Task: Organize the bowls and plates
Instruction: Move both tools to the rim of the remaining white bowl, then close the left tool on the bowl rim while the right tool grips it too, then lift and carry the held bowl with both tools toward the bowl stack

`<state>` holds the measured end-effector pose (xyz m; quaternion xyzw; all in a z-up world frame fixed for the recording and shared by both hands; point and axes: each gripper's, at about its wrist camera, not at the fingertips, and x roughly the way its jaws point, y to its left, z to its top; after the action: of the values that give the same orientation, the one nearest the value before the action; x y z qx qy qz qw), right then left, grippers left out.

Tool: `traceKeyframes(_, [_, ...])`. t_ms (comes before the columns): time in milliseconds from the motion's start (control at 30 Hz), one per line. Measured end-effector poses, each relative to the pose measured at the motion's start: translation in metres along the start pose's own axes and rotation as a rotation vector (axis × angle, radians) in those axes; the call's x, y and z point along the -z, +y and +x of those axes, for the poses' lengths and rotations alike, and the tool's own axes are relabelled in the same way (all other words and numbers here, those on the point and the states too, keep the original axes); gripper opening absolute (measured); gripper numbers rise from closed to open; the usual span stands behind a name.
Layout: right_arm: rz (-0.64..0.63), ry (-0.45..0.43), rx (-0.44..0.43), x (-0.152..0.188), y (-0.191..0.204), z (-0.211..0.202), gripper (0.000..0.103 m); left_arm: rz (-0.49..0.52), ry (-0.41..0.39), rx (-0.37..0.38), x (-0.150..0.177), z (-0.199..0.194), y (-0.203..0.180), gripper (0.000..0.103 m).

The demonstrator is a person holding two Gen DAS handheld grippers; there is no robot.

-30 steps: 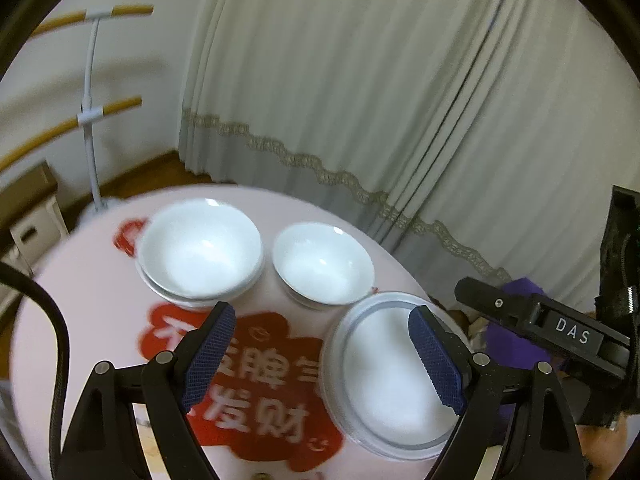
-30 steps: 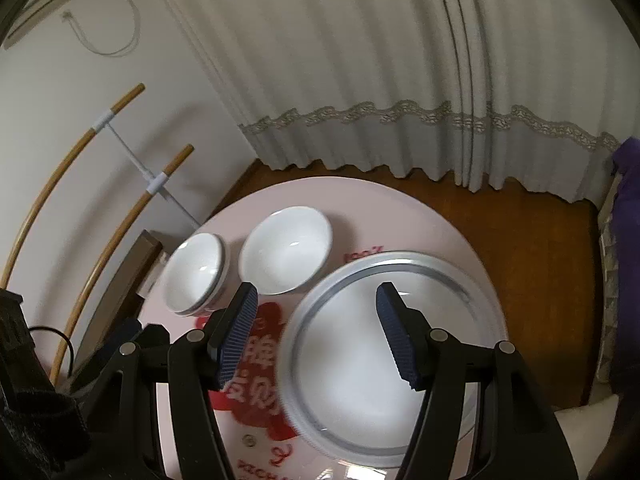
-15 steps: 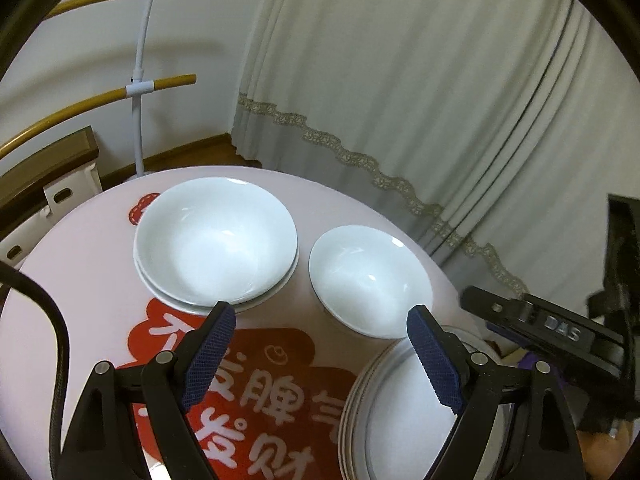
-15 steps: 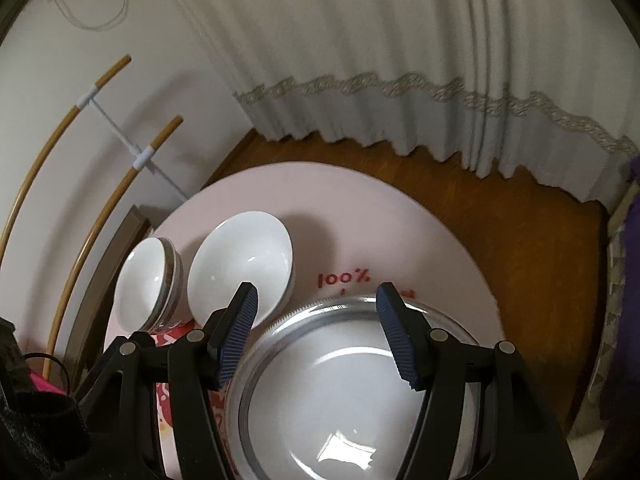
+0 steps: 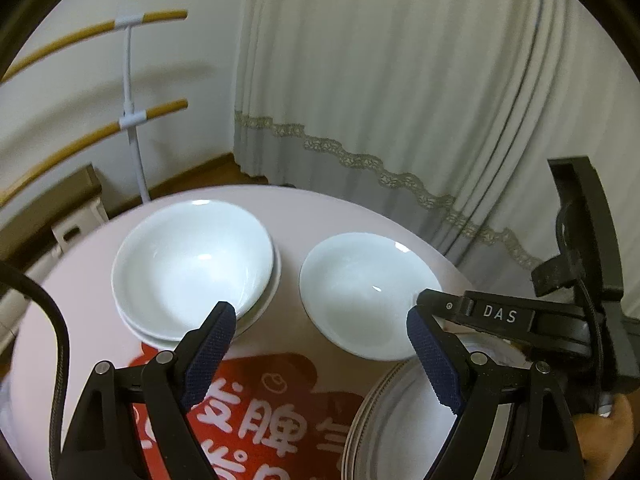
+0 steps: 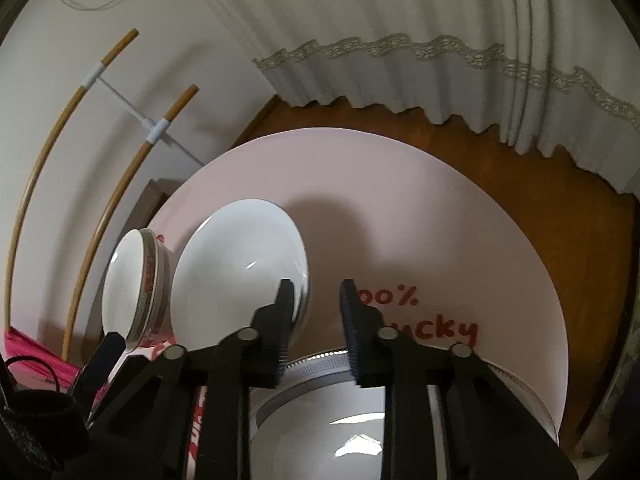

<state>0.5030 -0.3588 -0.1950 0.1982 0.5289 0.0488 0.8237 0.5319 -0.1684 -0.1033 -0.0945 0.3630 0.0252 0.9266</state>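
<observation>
On the round pink table (image 5: 292, 216) stand a stack of white bowls (image 5: 192, 264) at the left, a single white bowl (image 5: 360, 292) to its right, and a stack of silver-rimmed plates (image 5: 384, 428) at the near right. My left gripper (image 5: 320, 356) is open and empty, above the table before the bowls. My right gripper (image 6: 316, 308) is partly closed, its jaws straddling the near rim of the single bowl (image 6: 240, 272) without visibly pinching it; the bowl stack (image 6: 136, 284) is left of it and the plates (image 6: 320, 408) lie below.
A red print with white characters (image 5: 260, 420) covers the table's near part, with red lettering (image 6: 424, 320) at the right. Grey curtains (image 5: 400, 100) hang behind the table. A bamboo rack (image 5: 132, 92) and a low cabinet (image 5: 52, 200) stand at the left. The floor is wood (image 6: 560, 184).
Both grippers moved forward and down toward the bowls. The right gripper's jaws narrowed from wide open and came around the single bowl's rim. The left stayed open.
</observation>
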Motion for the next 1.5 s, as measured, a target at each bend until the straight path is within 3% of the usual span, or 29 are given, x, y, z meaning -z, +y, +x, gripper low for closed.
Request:
traceKeyframes(200, [0.004, 0.000, -0.019, -0.003, -0.006, 0.001, 0.012, 0.040, -0.002, 0.018, 0.009, 0.007, -0.022, 0.082])
traceKeyframes(300, [0.004, -0.001, -0.019, -0.003, -0.007, 0.001, 0.012, 0.040, 0.034, 0.056, 0.005, 0.016, -0.022, 0.075])
traceKeyframes(500, [-0.002, -0.004, -0.024, -0.006, -0.008, 0.002, 0.012, 0.044, 0.070, 0.076, -0.025, 0.030, -0.004, 0.069])
traceKeyframes(600, [-0.003, -0.006, -0.022, -0.006, -0.010, 0.003, 0.012, 0.035, 0.114, 0.094, -0.039, 0.042, 0.006, 0.060])
traceKeyframes(867, [0.009, -0.004, -0.019, -0.008, -0.016, 0.005, 0.011, 0.063, 0.190, 0.113, -0.072, 0.075, 0.011, 0.055])
traceKeyframes(967, [0.015, -0.004, -0.020, -0.008, -0.018, 0.006, 0.010, 0.078, 0.200, 0.122, -0.079, 0.079, 0.004, 0.048])
traceKeyframes(1067, [0.014, -0.005, -0.021, -0.007, -0.019, 0.006, 0.010, 0.099, 0.206, 0.114, -0.086, 0.085, 0.000, 0.037])
traceKeyframes(1100, [0.013, -0.006, -0.022, -0.007, -0.018, 0.005, 0.010, 0.103, 0.207, 0.117, -0.086, 0.086, -0.001, 0.029])
traceKeyframes(1233, [0.014, -0.008, -0.024, -0.006, -0.017, 0.005, 0.010, 0.114, 0.224, 0.129, -0.088, 0.092, -0.003, 0.017])
traceKeyframes(1500, [0.027, -0.011, -0.028, -0.004, -0.015, 0.005, 0.010, 0.140, 0.225, 0.141, -0.087, 0.093, -0.006, 0.016])
